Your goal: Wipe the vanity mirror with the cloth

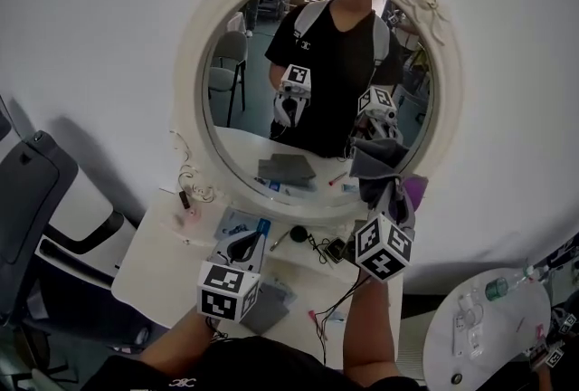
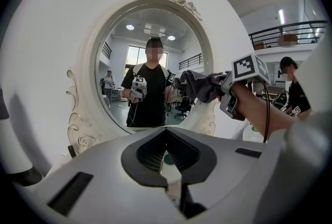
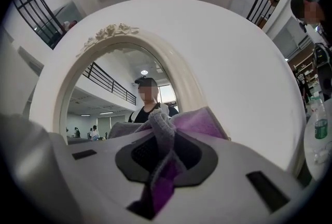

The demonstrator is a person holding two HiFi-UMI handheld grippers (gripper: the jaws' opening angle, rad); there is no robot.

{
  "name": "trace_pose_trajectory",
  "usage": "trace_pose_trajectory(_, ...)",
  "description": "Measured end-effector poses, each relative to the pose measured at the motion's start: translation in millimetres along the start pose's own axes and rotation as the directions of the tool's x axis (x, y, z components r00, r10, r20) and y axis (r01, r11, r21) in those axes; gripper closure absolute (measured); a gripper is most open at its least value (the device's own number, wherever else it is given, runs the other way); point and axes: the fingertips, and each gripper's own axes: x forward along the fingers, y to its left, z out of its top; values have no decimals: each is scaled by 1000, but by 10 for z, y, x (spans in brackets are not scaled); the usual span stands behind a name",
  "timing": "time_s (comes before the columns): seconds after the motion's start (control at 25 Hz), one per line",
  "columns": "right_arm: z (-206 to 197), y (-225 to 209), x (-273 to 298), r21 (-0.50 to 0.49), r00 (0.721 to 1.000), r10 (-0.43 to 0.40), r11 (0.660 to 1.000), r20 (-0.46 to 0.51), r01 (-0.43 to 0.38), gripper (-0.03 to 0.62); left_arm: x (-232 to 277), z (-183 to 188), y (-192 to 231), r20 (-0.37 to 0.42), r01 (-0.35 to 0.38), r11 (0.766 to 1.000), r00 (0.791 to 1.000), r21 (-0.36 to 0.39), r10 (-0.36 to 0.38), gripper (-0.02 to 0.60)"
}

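The oval vanity mirror in its ornate white frame hangs on the wall above a white vanity table. My right gripper is shut on a grey and purple cloth, held up at the mirror's lower right rim. In the right gripper view the cloth bunches between the jaws of that gripper, with the mirror ahead. My left gripper hovers low over the table, shut and holding nothing. In the left gripper view this gripper faces the mirror, with the cloth at the right.
Cables, a blue item and a grey cloth lie on the vanity table. A dark chair stands at the left. A round white side table with a bottle is at the lower right.
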Motion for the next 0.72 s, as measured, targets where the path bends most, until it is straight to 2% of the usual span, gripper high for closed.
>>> trace_pose_trajectory(0.2,-11,-134,98,2,1000,-29,1000,-9,29,545,77,-35,-86,-13,23,1000,1000,9,-23,577)
trace_pose_trajectory(0.44,2,7,178,-41,1000,17,999,23,-16,545,98,-44,-20,-14,7,1000,1000,7,-7,577)
trace_pose_trajectory(0.72,-9,-53,305,-63,996,-79,995,36,81,545,84,-47,118,-16,-26,1000,1000,3,26,575)
